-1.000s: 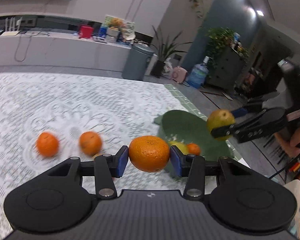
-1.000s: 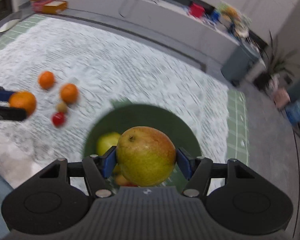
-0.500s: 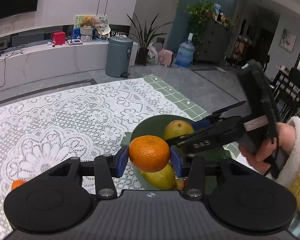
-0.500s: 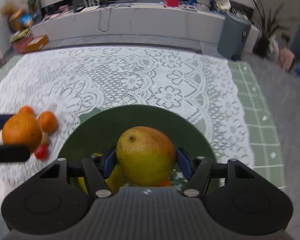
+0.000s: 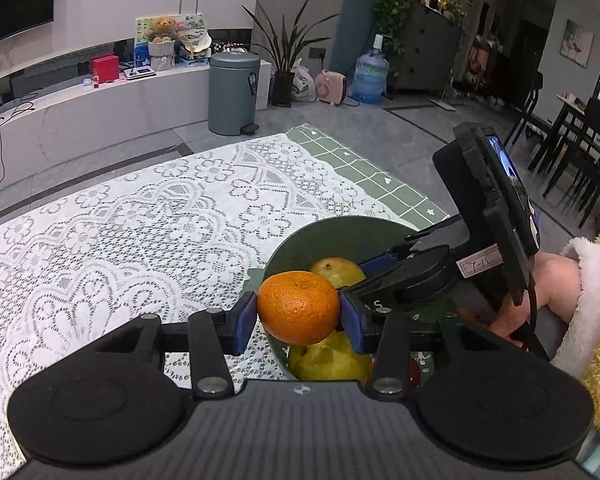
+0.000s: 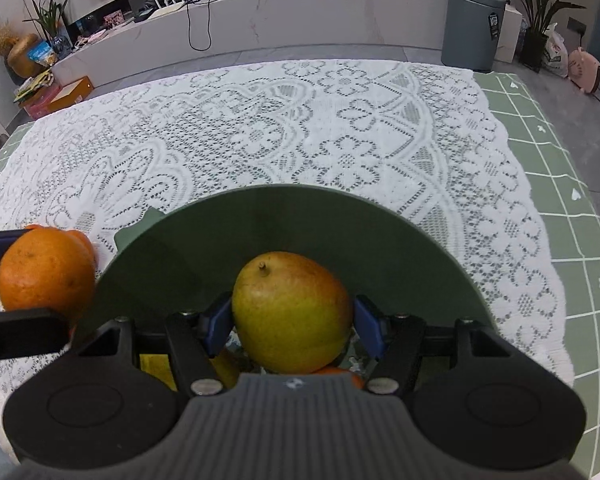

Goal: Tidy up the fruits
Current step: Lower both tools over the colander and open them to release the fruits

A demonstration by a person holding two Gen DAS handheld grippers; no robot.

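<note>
My left gripper (image 5: pixel 299 317) is shut on an orange (image 5: pixel 299 306), held over the near left rim of the dark green bowl (image 5: pixel 340 232). My right gripper (image 6: pixel 293 325) is shut on a yellow-green pear (image 6: pixel 292 312), low inside the green bowl (image 6: pixel 300 220). In the left wrist view that pear (image 5: pixel 337 272) shows behind the orange, with the right gripper reaching in from the right. A second yellow-green fruit (image 5: pixel 330 358) lies in the bowl under the orange. In the right wrist view the held orange (image 6: pixel 46 270) hangs at the bowl's left edge.
A white lace cloth (image 6: pixel 300 132) covers a green checked table cover (image 6: pixel 560 220). More orange fruit (image 6: pixel 82 240) lies on the cloth left of the bowl. A person's hand and fluffy yellow sleeve (image 5: pixel 596 320) are at the right. The table edge runs close to the bowl's right side.
Both grippers have carried their fruit to the bowl. The left swung right from the loose oranges to the bowl's rim. The right sank with the pear into the bowl.
</note>
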